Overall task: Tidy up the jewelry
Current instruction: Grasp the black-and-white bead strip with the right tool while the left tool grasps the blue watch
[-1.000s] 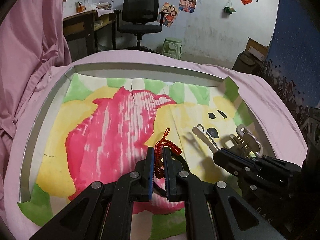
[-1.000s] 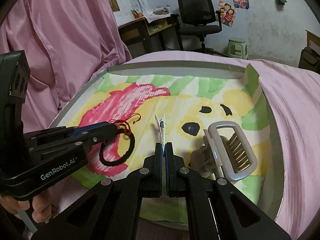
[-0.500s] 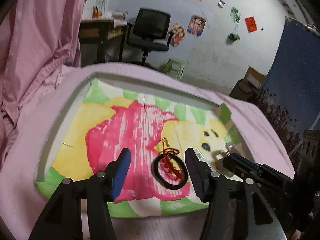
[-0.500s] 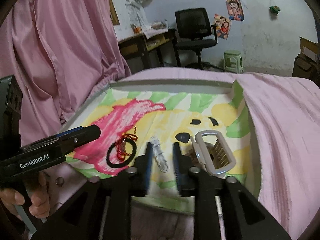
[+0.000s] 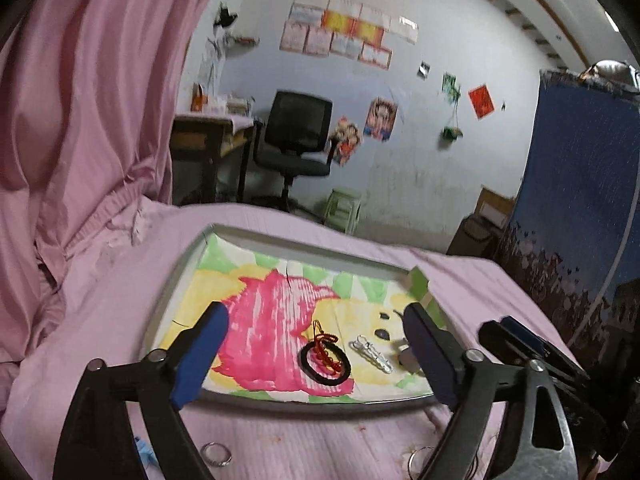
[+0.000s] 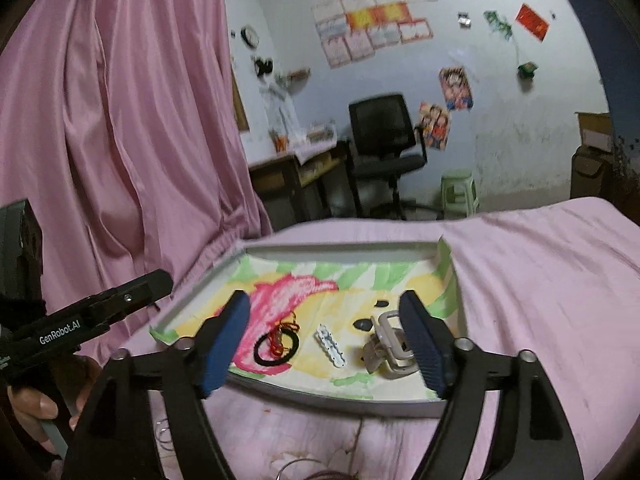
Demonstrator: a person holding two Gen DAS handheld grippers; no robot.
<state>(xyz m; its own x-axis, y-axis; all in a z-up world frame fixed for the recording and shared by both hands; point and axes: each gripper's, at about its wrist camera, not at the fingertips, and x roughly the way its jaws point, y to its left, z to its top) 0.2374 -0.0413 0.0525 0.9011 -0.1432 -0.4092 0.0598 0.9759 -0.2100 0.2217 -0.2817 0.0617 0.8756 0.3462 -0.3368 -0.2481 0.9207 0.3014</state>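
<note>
From the left wrist camera, the left gripper (image 5: 316,354) is hanging over the near edge of a shallow tray (image 5: 168,300), its blue-padded fingers (image 5: 202,354) spread wide and pinching nothing. Lying on the tray's painted paper liner (image 5: 264,320), a pink, yellow and green drawing, are a black ring-shaped bracelet (image 5: 325,362) with a red coiled cord (image 5: 325,350) across it and, just beside it, a pale beaded hair clip (image 5: 370,354). A grey claw clip (image 5: 406,356) is showing only in part behind the right-hand finger. Two thin metal rings, one (image 5: 216,454) near the bottom edge and another (image 5: 420,458) cut off by the gripper, are resting on the pink bedsheet (image 5: 100,304). The right gripper (image 5: 516,344) is entering from the right, largely out of frame.

From the right wrist camera, the right gripper (image 6: 326,340) is likewise holding its ribbed blue fingers (image 6: 422,344) far apart and empty above the tray (image 6: 340,248). The bracelet (image 6: 276,346), the hair clip (image 6: 331,346) and the claw clip (image 6: 390,342), its teeth partly masked by the finger, are lying in a row on the liner (image 6: 360,280). The left gripper (image 6: 132,296), marked "GenRobot.AI", is jutting in at left, its tips hard to read, with a hand (image 6: 36,404) beneath it. Wire loops at the bottom edge are too blurred to identify.
</note>
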